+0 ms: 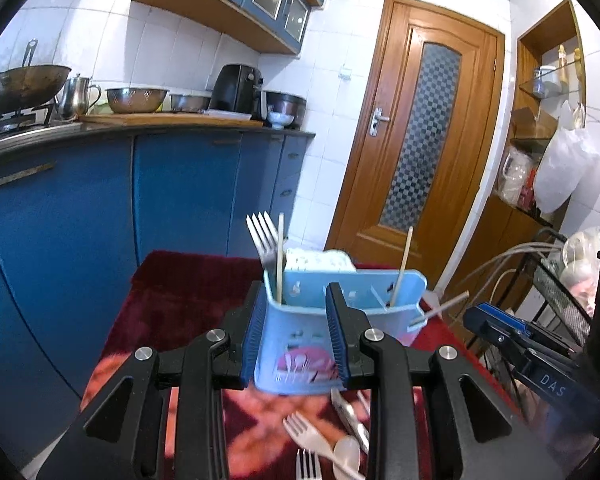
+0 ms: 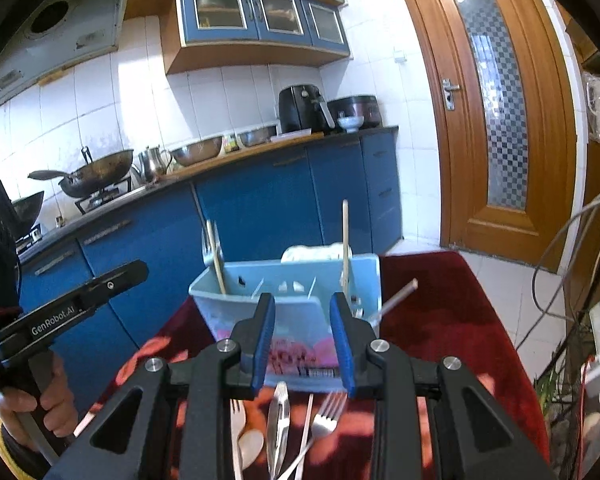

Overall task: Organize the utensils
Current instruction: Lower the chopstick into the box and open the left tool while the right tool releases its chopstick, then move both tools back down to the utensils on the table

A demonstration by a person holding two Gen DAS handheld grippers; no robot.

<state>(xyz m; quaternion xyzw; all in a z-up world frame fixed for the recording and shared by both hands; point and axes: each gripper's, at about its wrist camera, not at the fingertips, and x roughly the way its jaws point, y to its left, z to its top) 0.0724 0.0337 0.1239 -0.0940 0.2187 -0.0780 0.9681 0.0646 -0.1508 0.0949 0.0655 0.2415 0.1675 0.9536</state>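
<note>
1. Blue plastic is filling the middle of the left wrist view: a pale blue utensil holder (image 1: 300,320) is standing on the red-covered bench (image 1: 172,304), beyond the left tool (image 1: 298,334). The tool's blue-padded jaws are standing partly apart and framing the holder, but whether the pads are pressing on it I cannot tell. A metal fork (image 1: 262,236) and a wooden stick (image 1: 280,256) are rising from the holder's left compartment, and a second stick (image 1: 403,266) is leaning in its right one. White plastic cutlery (image 1: 320,444) is lying on the bench nearer the camera. The right tool (image 1: 512,340) is showing at the right edge.

2. Blue pads are showing again in the right wrist view, where the right tool (image 2: 303,338) is hanging before the same holder (image 2: 288,292), jaws partly apart; contact with it I cannot tell. Tongs (image 2: 279,424), a steel fork (image 2: 326,412) and a white spoon (image 2: 250,444) are lying on the bench (image 2: 440,312) in front of the holder. A hand (image 2: 36,404) is gripping the left tool's handle at the left edge.
</note>
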